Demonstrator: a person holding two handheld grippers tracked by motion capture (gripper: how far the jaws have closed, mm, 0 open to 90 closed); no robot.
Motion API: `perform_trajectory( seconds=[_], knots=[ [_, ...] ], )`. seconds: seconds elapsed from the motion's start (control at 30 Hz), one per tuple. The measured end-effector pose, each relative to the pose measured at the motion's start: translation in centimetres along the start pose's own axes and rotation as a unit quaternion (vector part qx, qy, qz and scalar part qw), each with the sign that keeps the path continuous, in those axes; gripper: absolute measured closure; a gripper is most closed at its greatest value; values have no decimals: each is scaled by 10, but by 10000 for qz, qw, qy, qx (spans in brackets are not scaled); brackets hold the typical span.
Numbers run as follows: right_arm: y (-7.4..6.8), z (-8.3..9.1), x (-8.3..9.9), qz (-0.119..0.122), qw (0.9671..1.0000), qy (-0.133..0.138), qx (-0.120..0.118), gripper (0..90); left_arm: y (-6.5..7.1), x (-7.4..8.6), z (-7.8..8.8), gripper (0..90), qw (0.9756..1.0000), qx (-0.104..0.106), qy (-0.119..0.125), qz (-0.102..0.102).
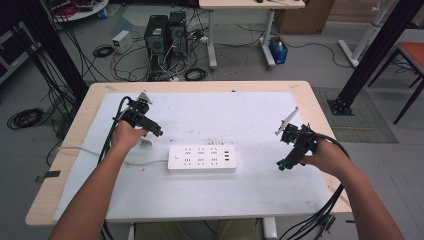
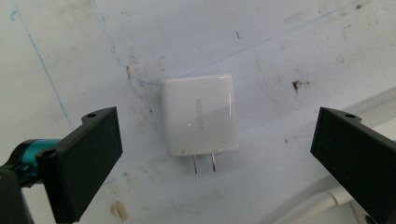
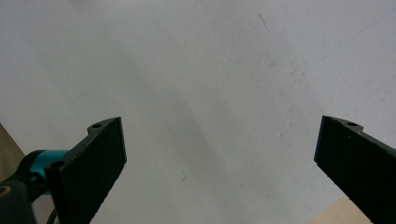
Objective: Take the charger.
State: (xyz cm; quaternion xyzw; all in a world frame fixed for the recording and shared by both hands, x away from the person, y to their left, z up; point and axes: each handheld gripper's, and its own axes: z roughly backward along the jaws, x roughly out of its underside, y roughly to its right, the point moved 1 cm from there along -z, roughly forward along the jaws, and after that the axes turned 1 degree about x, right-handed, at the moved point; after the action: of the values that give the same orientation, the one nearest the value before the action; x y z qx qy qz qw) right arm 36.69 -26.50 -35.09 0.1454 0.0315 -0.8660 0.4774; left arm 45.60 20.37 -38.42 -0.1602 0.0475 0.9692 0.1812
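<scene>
Left gripper (image 2: pixel 212 154), jaws spread wide, frames a small white square plastic charger (image 2: pixel 200 114) at frame centre; right gripper (image 3: pixel 219 158) likewise spread, holding nothing.

Both bare forearms reach in from the near edge. The left hand (image 1: pixel 126 134) holds the black two-jaw left gripper (image 1: pixel 156 132), jaws spread wide. The right hand (image 1: pixel 327 156) tilts the black two-jaw right gripper (image 1: pixel 283 164) downward, jaws likewise wide apart.

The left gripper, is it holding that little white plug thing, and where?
No. The left gripper is open, with the white charger lying flat on the mat between its jaws, untouched. The right gripper is open too, over bare mat.
</scene>
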Motion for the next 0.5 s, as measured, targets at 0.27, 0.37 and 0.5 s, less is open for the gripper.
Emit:
perform_trajectory(
  seconds=[0.27, 0.37, 0.5],
  knots=[
    [3, 0, 2, 1, 10000, 10, -11, 14, -3, -1, -18, 94, 10000, 25, -34, 29],
    [3, -1, 3, 0, 10000, 10, -18, 15, -6, -1, -24, 98, 9999, -61, -112, 21],
    [5, -2, 5, -33, 10000, 1, -26, 15, -9, 1, -31, 158, 9999, -33, -89, 61]
  ],
)
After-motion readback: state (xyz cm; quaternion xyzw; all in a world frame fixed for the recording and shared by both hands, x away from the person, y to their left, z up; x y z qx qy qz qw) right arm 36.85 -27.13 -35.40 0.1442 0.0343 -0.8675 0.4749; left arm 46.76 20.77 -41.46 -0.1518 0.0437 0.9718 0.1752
